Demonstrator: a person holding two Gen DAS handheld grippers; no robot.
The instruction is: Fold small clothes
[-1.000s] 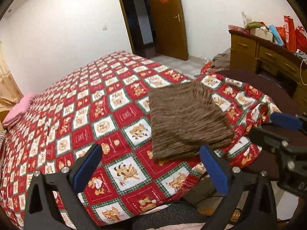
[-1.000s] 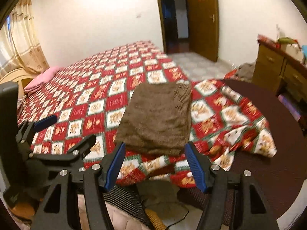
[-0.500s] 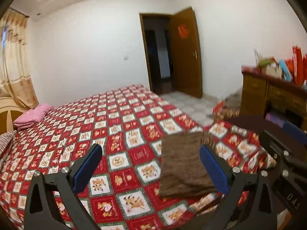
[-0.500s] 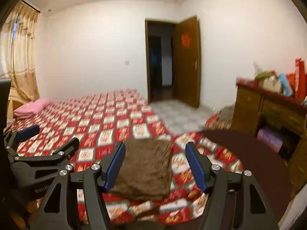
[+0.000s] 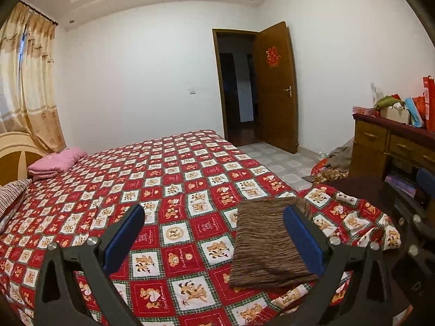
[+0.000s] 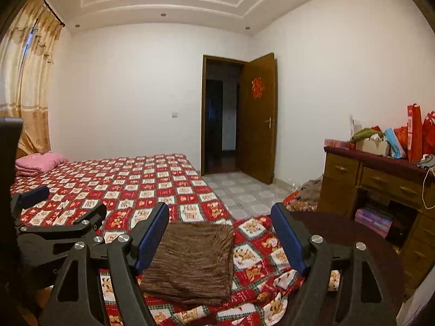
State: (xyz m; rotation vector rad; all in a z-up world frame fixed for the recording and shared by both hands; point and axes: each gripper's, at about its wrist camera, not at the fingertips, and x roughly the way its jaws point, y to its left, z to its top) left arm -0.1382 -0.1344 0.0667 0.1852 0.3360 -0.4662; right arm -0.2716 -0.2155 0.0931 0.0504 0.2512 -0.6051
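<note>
A folded brown knitted garment (image 5: 267, 244) lies flat near the corner of the bed with the red checked bear-print cover (image 5: 168, 179); it also shows in the right wrist view (image 6: 191, 260). My left gripper (image 5: 214, 233) is open and empty, held back from the bed, the garment behind its right finger. My right gripper (image 6: 221, 233) is open and empty, raised above and behind the garment. The left gripper also appears at the left of the right wrist view (image 6: 58, 209).
A pink folded blanket (image 5: 54, 161) lies by the headboard. A wooden dresser (image 6: 375, 187) with bags on top stands at the right. A dark round table (image 6: 334, 233) sits under the cover's corner. An open door (image 6: 257, 116) is at the back.
Both grippers have pulled back and tilted upward from the folded garment, so the room and ceiling now show. The garment lies still on the bed.
</note>
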